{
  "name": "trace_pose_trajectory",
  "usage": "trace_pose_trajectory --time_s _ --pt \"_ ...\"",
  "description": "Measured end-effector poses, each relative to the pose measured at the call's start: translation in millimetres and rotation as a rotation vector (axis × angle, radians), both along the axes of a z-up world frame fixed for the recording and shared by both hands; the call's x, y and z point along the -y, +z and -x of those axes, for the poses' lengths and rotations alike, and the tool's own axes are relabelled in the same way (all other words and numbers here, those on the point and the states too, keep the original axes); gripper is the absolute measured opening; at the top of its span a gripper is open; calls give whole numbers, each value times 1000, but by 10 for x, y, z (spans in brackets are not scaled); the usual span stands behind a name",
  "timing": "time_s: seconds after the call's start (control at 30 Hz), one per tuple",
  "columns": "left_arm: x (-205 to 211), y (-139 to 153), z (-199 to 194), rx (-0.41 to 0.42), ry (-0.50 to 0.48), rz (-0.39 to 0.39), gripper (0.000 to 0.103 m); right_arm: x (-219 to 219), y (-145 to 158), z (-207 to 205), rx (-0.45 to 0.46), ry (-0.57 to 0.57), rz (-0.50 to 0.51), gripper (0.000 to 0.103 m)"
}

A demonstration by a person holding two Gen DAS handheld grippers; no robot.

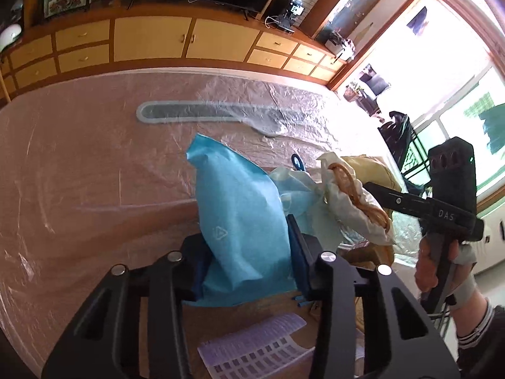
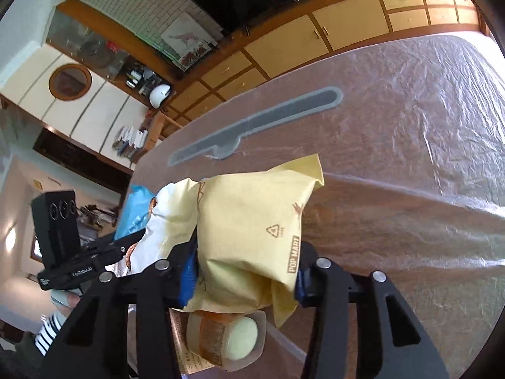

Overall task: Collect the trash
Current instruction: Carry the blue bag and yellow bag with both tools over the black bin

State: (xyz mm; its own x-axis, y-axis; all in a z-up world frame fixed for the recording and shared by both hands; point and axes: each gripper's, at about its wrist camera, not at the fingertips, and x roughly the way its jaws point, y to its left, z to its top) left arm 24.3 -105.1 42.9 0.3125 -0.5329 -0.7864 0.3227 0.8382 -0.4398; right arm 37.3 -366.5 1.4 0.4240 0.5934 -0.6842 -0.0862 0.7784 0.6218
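The left tongs (image 1: 249,246) are closed on a light blue plastic mailer bag (image 1: 240,208), its blue pads pressing the bag from both sides so that the bag stands up between them. The right tongs (image 2: 243,271) are clamped on a yellow paper bag (image 2: 252,221) (printed "POP MART" along one edge), which bulges up and forward out of the pads. Below that yellow bag, near the bottom of the right wrist view, lies a brown-labelled roll with a pale round end (image 2: 227,338), resting in what looks like an open cardboard box, though the view there is poor. Between the two held bags sits crumpled white paper (image 1: 353,208) with a twisted brown cord handle (image 1: 350,186). All of this is bunched together at the near edge of the worktop (image 1: 79,158), which is covered by wrinkled clear plastic sheet. Farther out on it lies a long grey strip (image 1: 189,112), well apart from the bags. Beyond stand yellow cabinets (image 1: 151,42).
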Motion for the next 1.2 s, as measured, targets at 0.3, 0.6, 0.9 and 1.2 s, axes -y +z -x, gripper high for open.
trace_pose_trajectory --time_s 0.3,0.6,0.9,1.2 --pt "-289 74 28 -20 93 142 41 251 21 94 -5 -96 -201 43" --pt "-505 373 344 48 143 188 42 367 336 383 70 -97 -244 43" --pt "-541 656 812 141 157 134 42 414 544 985 105 -77 -207 43" --pt "-339 787 1404 205 111 64 42 407 693 1636 126 -61 -181 43"
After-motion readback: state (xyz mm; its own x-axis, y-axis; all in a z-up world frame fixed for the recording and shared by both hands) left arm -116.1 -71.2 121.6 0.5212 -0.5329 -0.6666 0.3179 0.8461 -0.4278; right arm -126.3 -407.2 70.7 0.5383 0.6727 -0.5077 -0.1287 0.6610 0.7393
